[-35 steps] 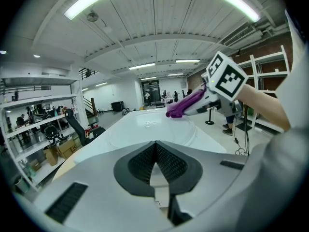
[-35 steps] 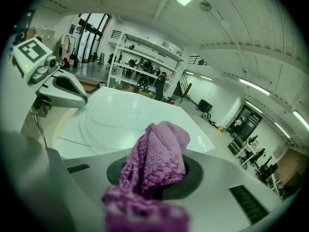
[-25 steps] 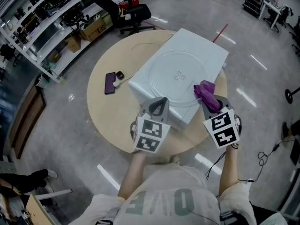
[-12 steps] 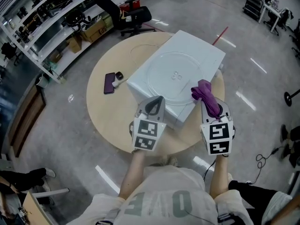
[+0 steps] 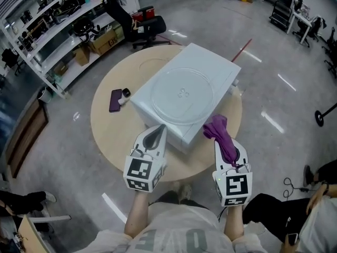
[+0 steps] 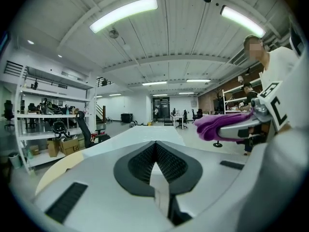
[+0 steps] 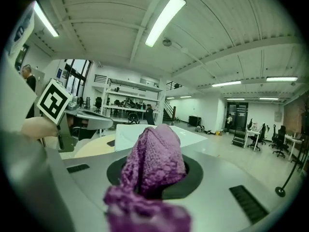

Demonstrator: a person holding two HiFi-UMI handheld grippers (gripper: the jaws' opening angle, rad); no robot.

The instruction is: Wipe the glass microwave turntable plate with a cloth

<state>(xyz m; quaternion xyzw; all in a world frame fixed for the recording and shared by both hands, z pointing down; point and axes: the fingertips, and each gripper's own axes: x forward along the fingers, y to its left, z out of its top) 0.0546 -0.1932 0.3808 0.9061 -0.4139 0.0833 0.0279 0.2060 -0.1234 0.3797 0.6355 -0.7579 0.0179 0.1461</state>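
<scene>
Your left gripper [image 5: 159, 129] hovers by the microwave's [image 5: 221, 67] near edge, jaws pressed together on nothing. The glass plate [image 5: 181, 94] lies on top of the microwave, faint against the white. Your right gripper [image 5: 226, 146] clamps the purple cloth [image 5: 218, 130], which hides its fingertips.

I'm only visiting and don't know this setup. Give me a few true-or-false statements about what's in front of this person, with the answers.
1. The right hand-held gripper is shut on a purple cloth. True.
2. The left hand-held gripper holds a sponge. False: its jaws are together with nothing between them.
3. The glass plate lies on top of the white microwave. True.
4. The purple phone lies on the microwave. False: it lies on the round table, beside the microwave.
</scene>
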